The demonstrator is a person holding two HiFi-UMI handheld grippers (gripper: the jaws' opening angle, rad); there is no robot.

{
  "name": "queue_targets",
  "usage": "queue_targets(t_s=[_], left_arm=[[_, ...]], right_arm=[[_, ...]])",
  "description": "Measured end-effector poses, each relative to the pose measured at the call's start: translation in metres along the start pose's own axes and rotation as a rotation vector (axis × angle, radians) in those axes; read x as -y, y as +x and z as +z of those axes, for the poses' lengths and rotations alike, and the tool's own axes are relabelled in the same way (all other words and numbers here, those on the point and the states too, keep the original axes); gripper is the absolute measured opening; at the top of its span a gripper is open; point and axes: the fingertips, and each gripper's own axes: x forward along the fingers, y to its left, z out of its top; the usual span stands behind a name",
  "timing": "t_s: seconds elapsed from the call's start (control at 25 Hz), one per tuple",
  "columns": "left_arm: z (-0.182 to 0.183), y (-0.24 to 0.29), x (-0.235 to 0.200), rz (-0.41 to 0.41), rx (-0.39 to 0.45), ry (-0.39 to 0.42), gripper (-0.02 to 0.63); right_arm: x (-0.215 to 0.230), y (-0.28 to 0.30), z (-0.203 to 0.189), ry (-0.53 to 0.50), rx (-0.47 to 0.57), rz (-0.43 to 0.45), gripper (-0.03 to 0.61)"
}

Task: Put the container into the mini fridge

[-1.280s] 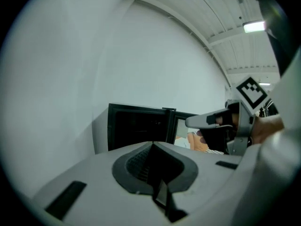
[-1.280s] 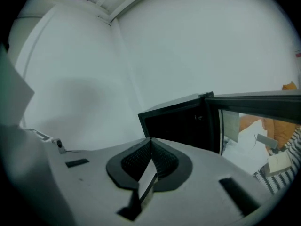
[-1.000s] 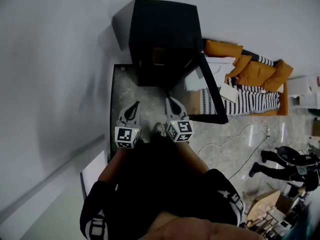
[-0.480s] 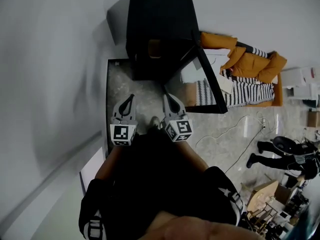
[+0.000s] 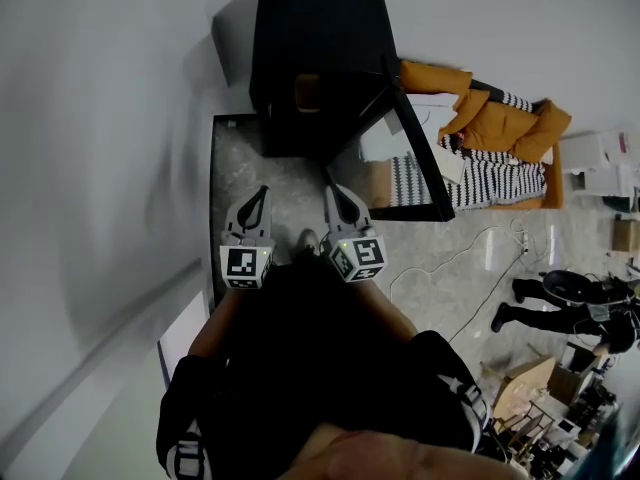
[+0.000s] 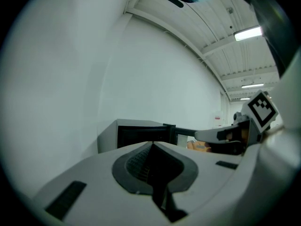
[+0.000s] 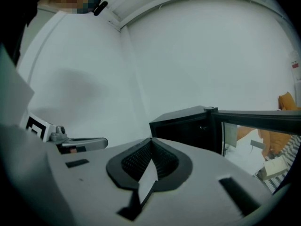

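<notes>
Hovering side by side near the person, the left gripper [image 5: 260, 192] and right gripper [image 5: 333, 189] both have jaws pressed together on nothing. A tan shape, probably the container [image 5: 307, 93], sits inside the mini fridge [image 5: 315, 28] at the far side, its door [image 5: 420, 168] swung open rightward. Nudging that door with closed tips could glance off its edge.

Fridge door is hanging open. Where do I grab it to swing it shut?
Take the door by its free edge, the end nearest you and farthest from the hinge on the mini fridge. Come in from its right, outer side with the right gripper, which is closer. Its jaws are shut, so open them first.
</notes>
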Motion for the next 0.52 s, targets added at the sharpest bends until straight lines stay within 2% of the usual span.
queue_targets(t_s=[0.52], left_arm=[[0.0050, -0.0026, 0.0044, 0.006, 0.014, 0.002, 0.005]], right_arm=[[0.0001, -0.0069, 0.0005, -0.007, -0.002, -0.005, 0.002]])
